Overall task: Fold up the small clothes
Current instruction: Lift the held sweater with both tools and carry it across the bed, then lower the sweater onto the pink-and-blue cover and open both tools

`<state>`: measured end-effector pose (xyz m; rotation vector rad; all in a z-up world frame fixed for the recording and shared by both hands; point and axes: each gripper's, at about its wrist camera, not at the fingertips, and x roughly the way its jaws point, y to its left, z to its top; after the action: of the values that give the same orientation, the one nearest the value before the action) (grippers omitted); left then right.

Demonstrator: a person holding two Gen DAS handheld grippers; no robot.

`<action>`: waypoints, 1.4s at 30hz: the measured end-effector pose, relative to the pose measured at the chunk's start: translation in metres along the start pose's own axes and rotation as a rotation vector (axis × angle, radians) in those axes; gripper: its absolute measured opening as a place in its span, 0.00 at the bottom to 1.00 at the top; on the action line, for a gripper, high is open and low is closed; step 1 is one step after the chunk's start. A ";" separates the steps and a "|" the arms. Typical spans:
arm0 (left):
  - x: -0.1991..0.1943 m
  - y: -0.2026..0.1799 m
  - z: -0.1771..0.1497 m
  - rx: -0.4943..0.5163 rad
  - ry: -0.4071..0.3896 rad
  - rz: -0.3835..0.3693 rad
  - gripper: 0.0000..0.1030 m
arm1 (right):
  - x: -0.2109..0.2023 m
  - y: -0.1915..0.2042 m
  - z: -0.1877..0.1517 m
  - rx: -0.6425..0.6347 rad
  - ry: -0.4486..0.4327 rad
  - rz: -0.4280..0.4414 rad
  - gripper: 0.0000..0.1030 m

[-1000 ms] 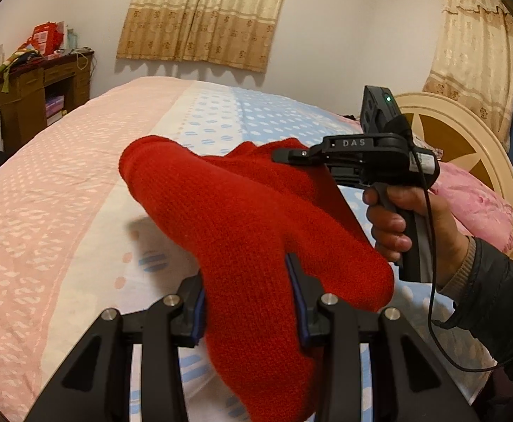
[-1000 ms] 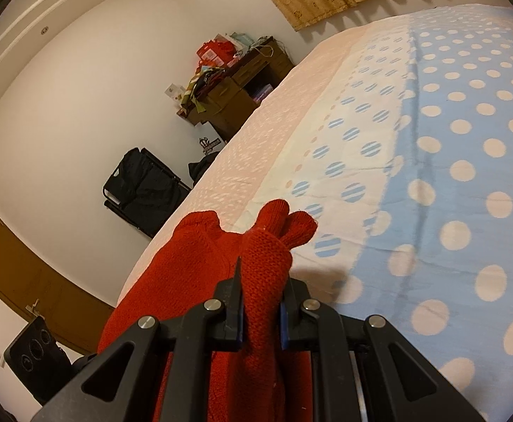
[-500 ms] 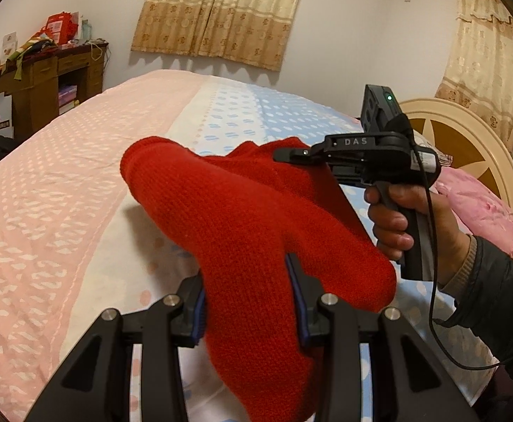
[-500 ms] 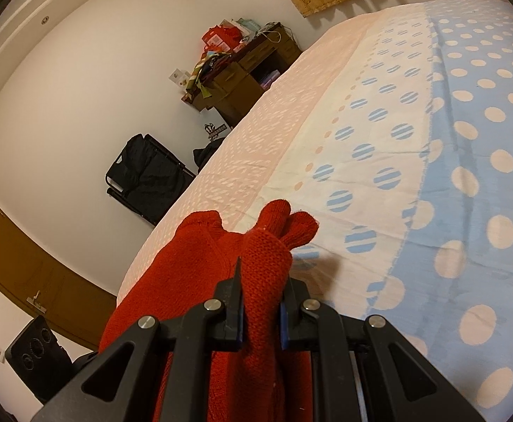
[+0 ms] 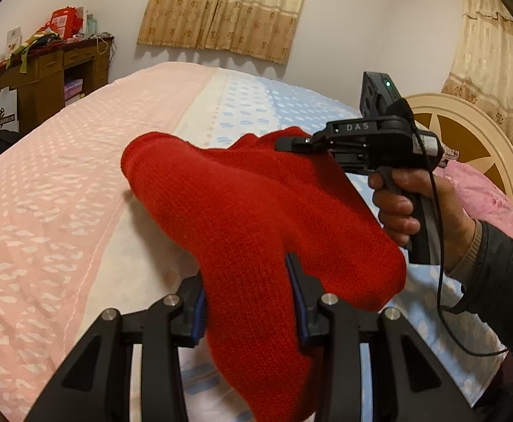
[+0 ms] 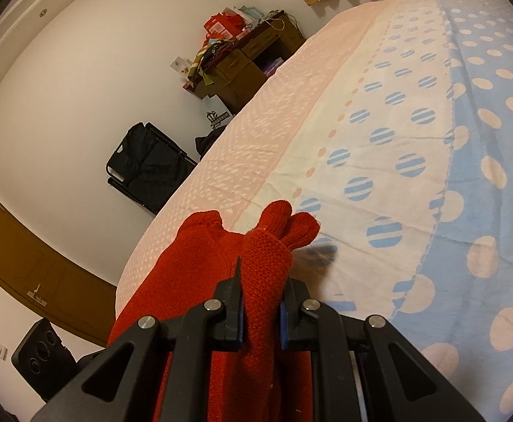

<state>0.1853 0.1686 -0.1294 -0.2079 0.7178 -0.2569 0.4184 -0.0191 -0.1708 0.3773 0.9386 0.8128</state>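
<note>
A red knitted garment (image 5: 256,218) was held in the air above the bed (image 5: 63,190), lifted off the bedspread and slung between the two grippers. In the left wrist view its thick knit was seen bunched into a broad fold, with one rounded end hanging towards the pink side of the cover and another lobe drooping lower right. The left gripper (image 5: 249,302) was clenched on a bulky gather of the fabric, its blue-lined pads pressed against the wool on either side. The right gripper (image 6: 260,302) was likewise closed on a narrower pinch of the knit, with small rounded ends of the garment poking out past its tips; in the left view its finger was seen laid over the upper edge of the cloth, the handle gripped by the person's right hand (image 5: 407,207).

The step in hand was judged to be the carrying or shaking out of the garment before a fold was laid; no flat fold could be seen yet, so the task was taken to be at an early stage. For the next move, it was judged that the piece would need to be lowered onto the bedspread and spread flat, with both grips kept firm until the fabric rested. Beyond the bed, a cluttered wooden desk (image 5: 52,81), curtains (image 5: 221,7) and a cream headboard (image 5: 467,133) were visible.
</note>
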 end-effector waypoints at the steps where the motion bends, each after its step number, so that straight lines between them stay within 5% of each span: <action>1: -0.001 0.001 -0.002 -0.001 0.004 0.002 0.39 | 0.002 0.000 0.000 -0.001 0.003 -0.001 0.13; 25: 0.003 0.015 -0.016 -0.065 0.018 -0.031 0.43 | 0.041 -0.012 -0.010 0.036 0.086 -0.078 0.16; 32: 0.002 0.014 -0.013 -0.062 0.019 0.001 0.55 | 0.013 -0.007 -0.021 0.056 0.057 -0.116 0.32; 38: -0.005 0.012 -0.009 -0.035 -0.027 0.053 0.70 | -0.041 0.031 -0.059 -0.053 0.000 -0.115 0.32; 42: 0.003 0.015 -0.001 -0.039 -0.029 0.162 0.80 | -0.064 0.064 -0.091 -0.145 -0.046 -0.067 0.33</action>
<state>0.1892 0.1823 -0.1358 -0.1896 0.7067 -0.0857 0.2927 -0.0299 -0.1463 0.2367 0.8397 0.8024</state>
